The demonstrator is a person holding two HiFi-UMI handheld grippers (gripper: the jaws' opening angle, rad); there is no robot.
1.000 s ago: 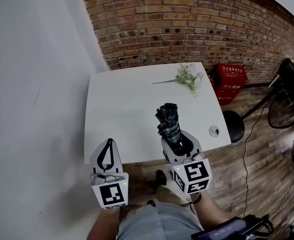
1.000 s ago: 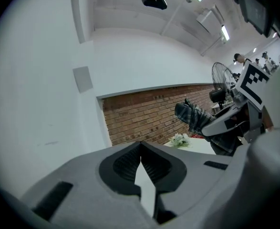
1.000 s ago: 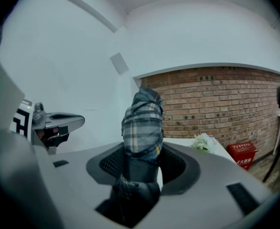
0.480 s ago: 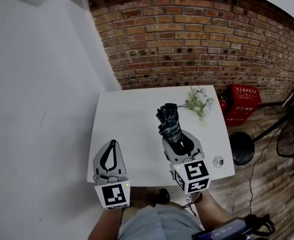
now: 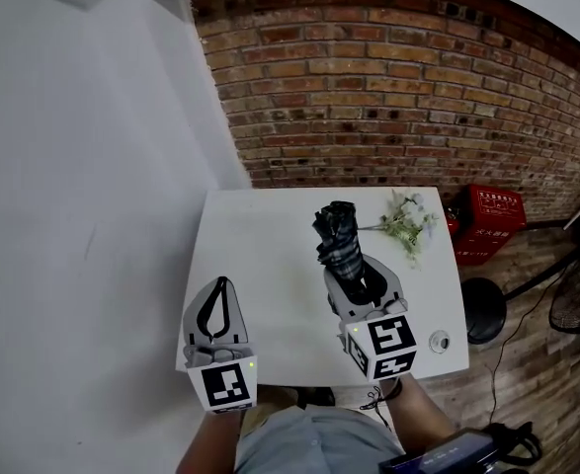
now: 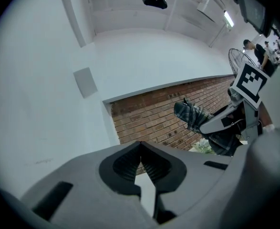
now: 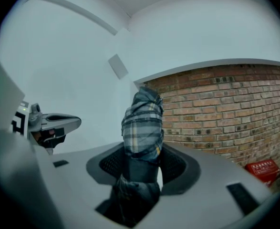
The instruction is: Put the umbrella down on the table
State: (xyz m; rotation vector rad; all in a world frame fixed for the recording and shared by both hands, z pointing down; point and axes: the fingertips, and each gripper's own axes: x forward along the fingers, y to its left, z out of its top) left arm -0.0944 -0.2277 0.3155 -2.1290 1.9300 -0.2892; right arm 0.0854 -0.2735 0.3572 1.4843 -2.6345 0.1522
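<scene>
**Umbrella clamped in right gripper, hanging over the table, not down yet**

The right gripper (image 5: pixel 359 276) is grasping the folded plaid umbrella (image 5: pixel 336 240). In the right gripper view its jaws are pressing on the bundle (image 7: pixel 142 123) from both sides. The lower end is disappearing into the gripper's throat, so I cannot tell which end is the handle.

The left gripper (image 5: pixel 219 286) is carrying nothing. Its tips are meeting with no object between them, which the left gripper view (image 6: pixel 140 147) confirms.

Key relation: the umbrella's long axis is running straight out along the right jaws, away from the person and toward the brick wall (image 5: pixel 398 87). In the head view the whole bundle is sitting over the white table (image 5: pixel 260 255), roughly mid-top, and I am reading it as above the surface rather than touching it. So the move ahead is looking like a plain lowering, with the axis laid flat along the tabletop.

The right hand is the only one on it. The left gripper is hovering near the table's front edge, well apart from the umbrella.

The sprig of flowers (image 5: pixel 406 225) is lying just to the right of the umbrella tip, so I am flagging that side as the tight one.

Writing:
- The red crate (image 5: pixel 494 220) on the floor is showing pale characters, too small to read.
- The marker cubes are showing square patterns only, no text.
- No brand is showing on the umbrella.
</scene>
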